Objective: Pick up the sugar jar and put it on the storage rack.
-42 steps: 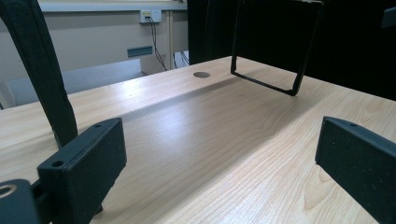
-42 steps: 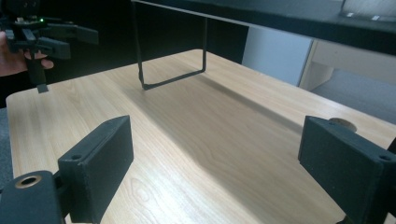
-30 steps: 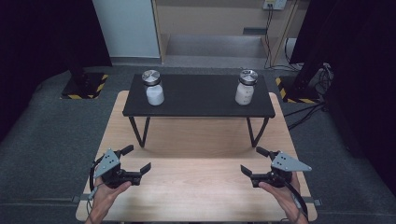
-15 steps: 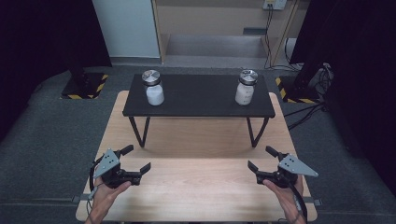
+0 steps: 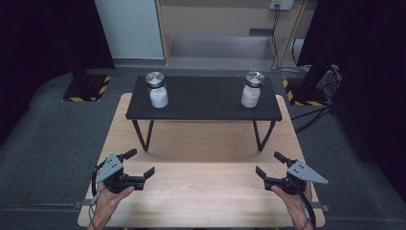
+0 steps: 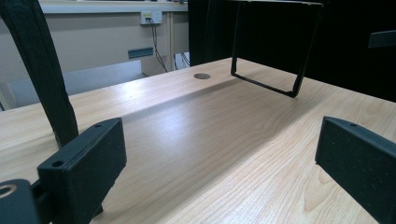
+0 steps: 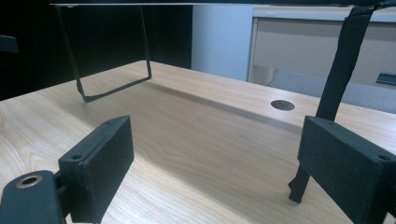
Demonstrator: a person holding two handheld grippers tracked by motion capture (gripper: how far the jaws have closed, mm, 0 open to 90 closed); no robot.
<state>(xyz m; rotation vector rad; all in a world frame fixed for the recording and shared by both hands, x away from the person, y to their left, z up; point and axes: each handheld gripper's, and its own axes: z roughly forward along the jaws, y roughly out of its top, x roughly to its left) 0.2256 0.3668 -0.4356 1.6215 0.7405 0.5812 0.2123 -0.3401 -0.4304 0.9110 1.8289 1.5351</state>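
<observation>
Two white jars with metal lids stand on a low black shelf (image 5: 203, 112): the left jar (image 5: 157, 91) near its left end, the right jar (image 5: 252, 91) near its right end. My left gripper (image 5: 140, 163) hovers open over the wooden table (image 5: 201, 191) at the front left, well short of the shelf. My right gripper (image 5: 269, 164) is open at the front right. In the left gripper view the gripper (image 6: 219, 177) has wide-apart jaws with bare wood between them. The right gripper (image 7: 219, 172) looks the same in the right gripper view.
The shelf stands on thin black wire legs (image 5: 143, 134) (image 5: 261, 135), seen close as a leg loop (image 6: 275, 51) and a leg (image 7: 334, 79). A round cable hole (image 6: 201, 75) (image 7: 282, 105) is in the tabletop. Dark curtains and grey floor surround the table.
My right gripper has drifted a little to the right and nearer the table's front edge. The left gripper and both jars have stayed put.
</observation>
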